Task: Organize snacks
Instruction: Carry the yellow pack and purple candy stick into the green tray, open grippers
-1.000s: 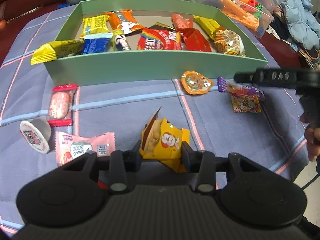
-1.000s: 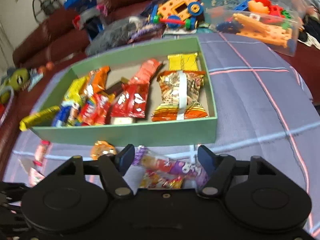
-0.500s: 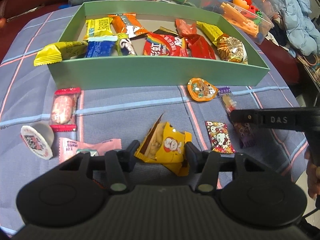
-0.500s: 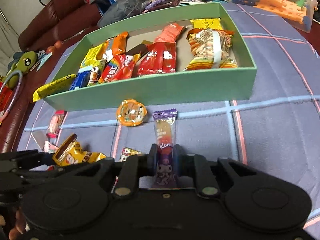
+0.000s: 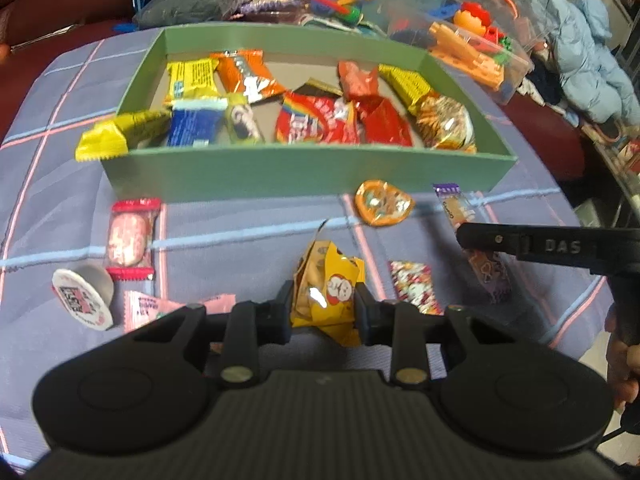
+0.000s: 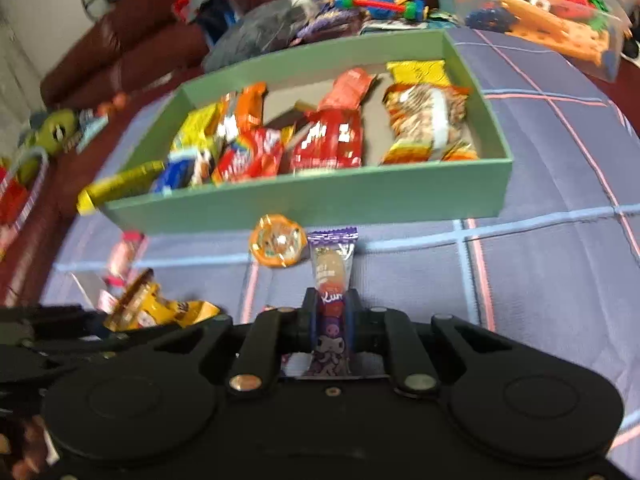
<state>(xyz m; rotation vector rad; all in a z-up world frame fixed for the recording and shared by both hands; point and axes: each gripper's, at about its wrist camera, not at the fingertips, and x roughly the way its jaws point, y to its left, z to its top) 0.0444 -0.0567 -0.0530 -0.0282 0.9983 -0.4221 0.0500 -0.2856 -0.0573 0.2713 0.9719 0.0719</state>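
Right wrist view: the right claw (image 6: 329, 314) is clamped on a purple candy stick (image 6: 331, 280) at lower centre, with the green box (image 6: 308, 200) above it. Left wrist view: the left claw (image 5: 322, 310) is closing around a yellow snack bag (image 5: 328, 280) on the table (image 5: 248, 248). Both pickups look underway; next, lift each and carry it over the box wall.

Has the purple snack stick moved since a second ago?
Yes. The purple stick lay crosswise close to the green box; now it points lengthwise at the box, farther from it, clamped in the right gripper.
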